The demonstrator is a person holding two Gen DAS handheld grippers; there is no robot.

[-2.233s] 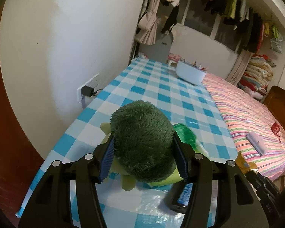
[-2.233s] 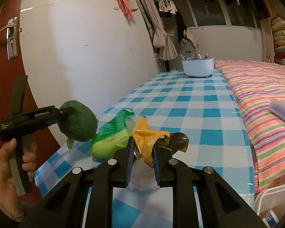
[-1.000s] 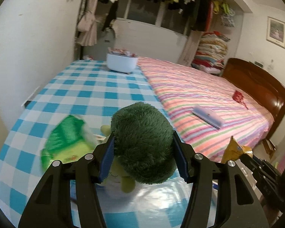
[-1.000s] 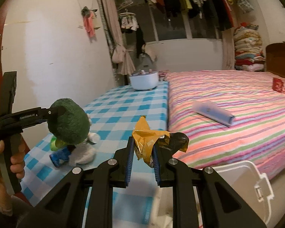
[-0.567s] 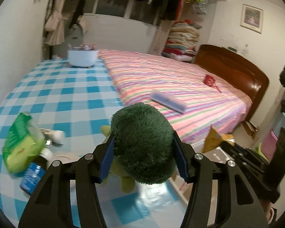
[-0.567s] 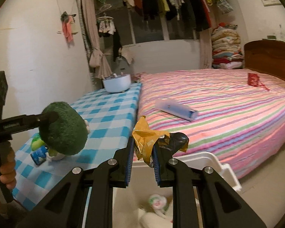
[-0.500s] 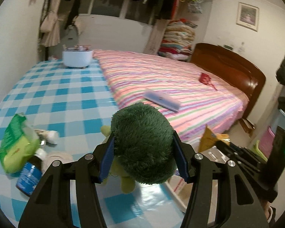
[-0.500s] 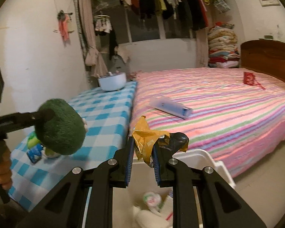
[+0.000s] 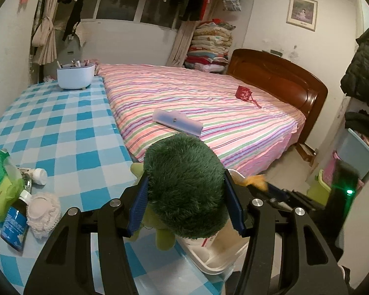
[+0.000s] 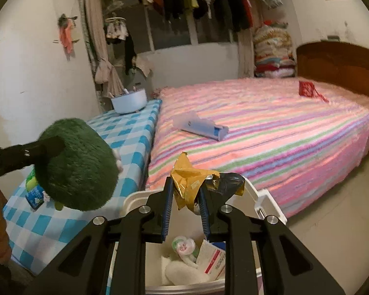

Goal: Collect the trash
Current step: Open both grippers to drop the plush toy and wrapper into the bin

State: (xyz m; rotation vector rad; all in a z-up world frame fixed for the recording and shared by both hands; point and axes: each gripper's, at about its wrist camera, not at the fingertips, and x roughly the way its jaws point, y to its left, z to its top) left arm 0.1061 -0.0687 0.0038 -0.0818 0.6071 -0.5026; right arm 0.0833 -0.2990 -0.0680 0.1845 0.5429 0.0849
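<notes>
My left gripper (image 9: 185, 189) is shut on a dark green plush toy (image 9: 184, 184), held at the checkered table's near corner; the toy also shows in the right wrist view (image 10: 76, 164). My right gripper (image 10: 184, 194) is shut on a crumpled gold and black wrapper (image 10: 196, 179), held above an open white bin (image 10: 265, 204) on the floor between table and bed. The bin holds paper trash (image 10: 209, 258). The bin also shows in the left wrist view (image 9: 209, 258), below the toy.
On the blue checkered table (image 9: 61, 127) lie a green bag (image 9: 0, 184), a blue can (image 9: 13, 226), a white mesh ball (image 9: 43, 209) and a small bottle (image 9: 34, 172). A white tub (image 9: 75, 75) stands at its far end. A striped bed (image 9: 196, 103) carries a pale box (image 9: 177, 121).
Both grippers have swung right, away from the table toward the bed. The wrapper now hangs over the open bin, and the plush toy has come to the table's corner.
</notes>
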